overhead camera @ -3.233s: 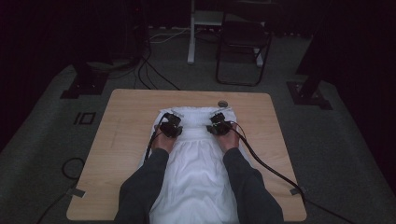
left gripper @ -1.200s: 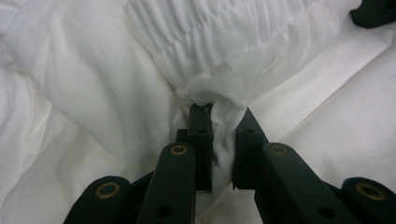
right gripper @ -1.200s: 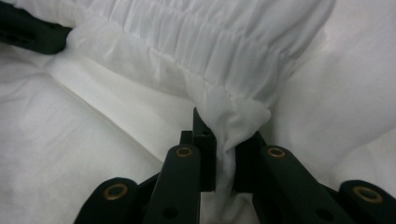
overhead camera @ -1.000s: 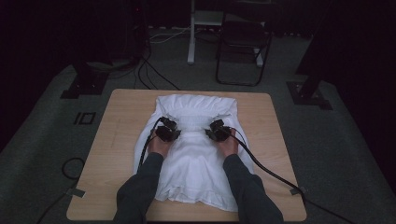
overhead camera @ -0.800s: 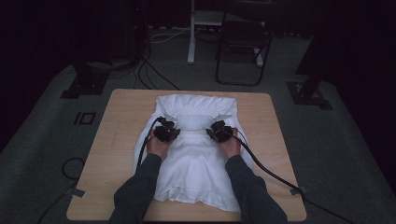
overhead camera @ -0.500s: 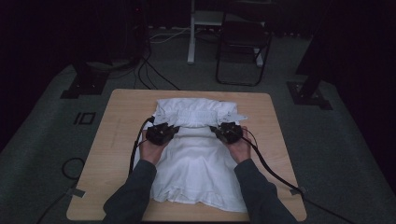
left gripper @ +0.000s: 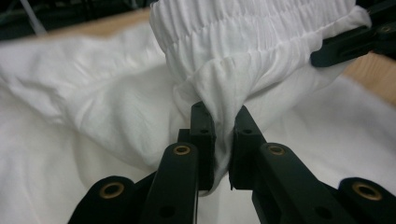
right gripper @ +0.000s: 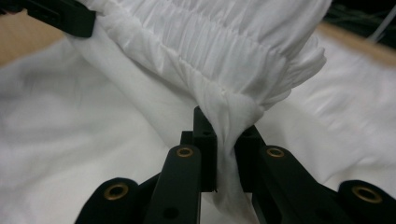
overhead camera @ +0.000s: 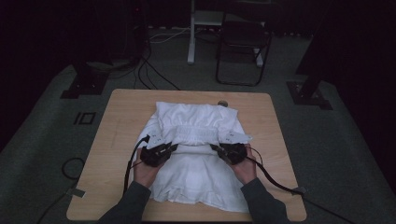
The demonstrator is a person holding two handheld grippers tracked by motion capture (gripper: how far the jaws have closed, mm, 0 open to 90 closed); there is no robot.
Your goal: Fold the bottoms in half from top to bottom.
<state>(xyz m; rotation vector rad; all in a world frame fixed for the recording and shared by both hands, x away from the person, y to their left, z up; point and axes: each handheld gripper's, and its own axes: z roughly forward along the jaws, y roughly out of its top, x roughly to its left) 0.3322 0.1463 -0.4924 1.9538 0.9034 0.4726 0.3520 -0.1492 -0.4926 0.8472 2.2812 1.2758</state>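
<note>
Left gripper [overhead camera: 161,151]: jaws closed on a pinch of white fabric at one end of the gathered band; the left gripper view shows cloth bunched between the two black pads [left gripper: 203,135]. Right gripper [overhead camera: 227,151]: likewise closed on fabric at the band's other end, a twist of cloth running down between its jaws in the right gripper view.

Change since about three seconds ago: both grippers, then at the far edge of a longer spread of cloth, now sit nearer the person, roughly mid-table. Over the last second they have also drawn back toward the person and moved further apart. The garment's far part, formerly flat, now lies doubled over toward the near side.

White garment [overhead camera: 196,163]: light, thin cloth, softly creased, lying on the wooden table [overhead camera: 116,121], roughly centred and reaching close to the near edge. Gathered band [overhead camera: 198,134]: a strip of tight, fine pleats running crosswise between the two grippers, lifted a little above the layer beneath. Far portion rests as a folded rectangle behind the band. Near hem shows a slight ruffle.

Small round object [overhead camera: 222,103]: on the table just beyond the garment's far edge; too small to identify. Chair [overhead camera: 243,46]: on the floor beyond the table.
</note>
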